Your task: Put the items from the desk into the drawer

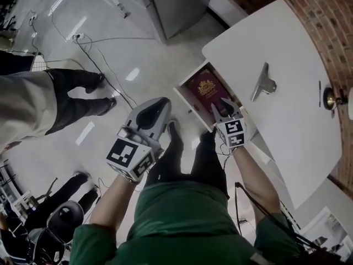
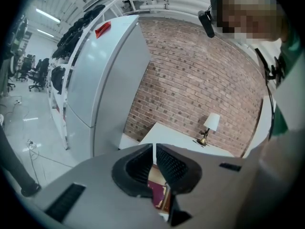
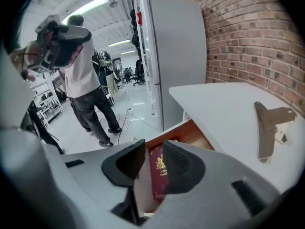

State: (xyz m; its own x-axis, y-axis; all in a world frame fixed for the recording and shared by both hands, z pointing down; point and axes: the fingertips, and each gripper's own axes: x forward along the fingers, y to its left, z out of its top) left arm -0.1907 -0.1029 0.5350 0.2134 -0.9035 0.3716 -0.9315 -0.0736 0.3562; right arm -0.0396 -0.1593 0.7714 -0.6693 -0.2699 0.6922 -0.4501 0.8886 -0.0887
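In the head view the drawer (image 1: 190, 108) stands pulled out from the desk (image 1: 287, 48), and the passport (image 1: 208, 89) lies flat inside it. My right gripper (image 1: 223, 105) hangs over the drawer's near end and my left gripper (image 1: 164, 105) is just beside the drawer, over the floor. A clip (image 1: 263, 83) lies on the desk, well apart from the drawer.

In the left gripper view my left gripper (image 2: 154, 149) has its tips all but meeting, with only a slit between them and nothing in it. Below the pads I see a strip of the passport (image 2: 159, 193), and beyond them the desk (image 2: 176, 140) with a lamp (image 2: 208, 128).

In the right gripper view my right gripper (image 3: 153, 146) stands fairly wide and empty. Through the gap the passport (image 3: 159, 173) shows down in the drawer (image 3: 200, 135), clear of both pads. The clip (image 3: 269, 123) sits on the desk (image 3: 219, 106) to the right.
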